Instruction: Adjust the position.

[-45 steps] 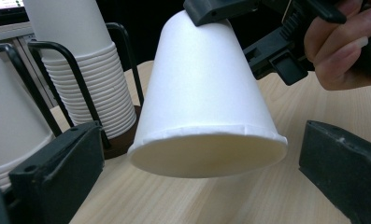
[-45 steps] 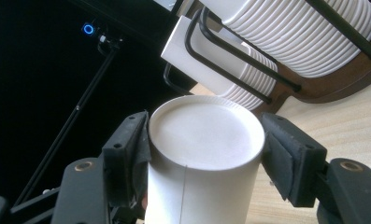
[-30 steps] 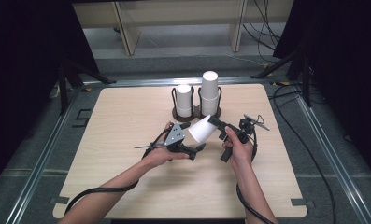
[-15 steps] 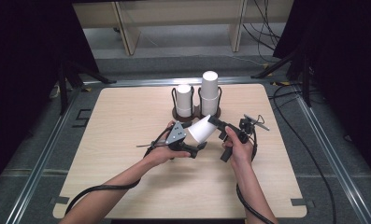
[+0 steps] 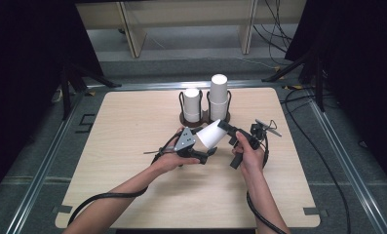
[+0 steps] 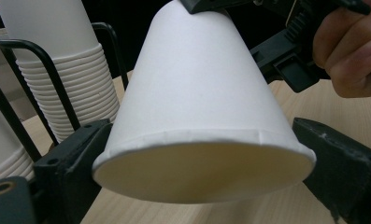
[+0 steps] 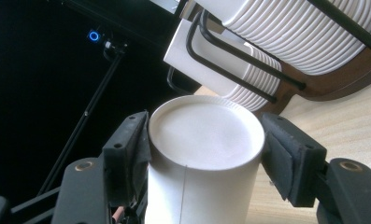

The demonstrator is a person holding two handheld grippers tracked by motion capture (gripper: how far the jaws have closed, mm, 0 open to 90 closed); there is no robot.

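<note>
Paper cup (image 5: pixel 211 134): tilted, just before the cup rack (image 5: pixel 204 114) (two stacks).
Left gripper (image 5: pixel 204 152): jaws closed on its rim end.
Right gripper (image 5: pixel 221 125): jaws clamped on its base — both hold it.

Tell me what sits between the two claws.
A single white paper cup bridges the left claw and right claw, rim end left, base end right, seen in the high view.
</note>
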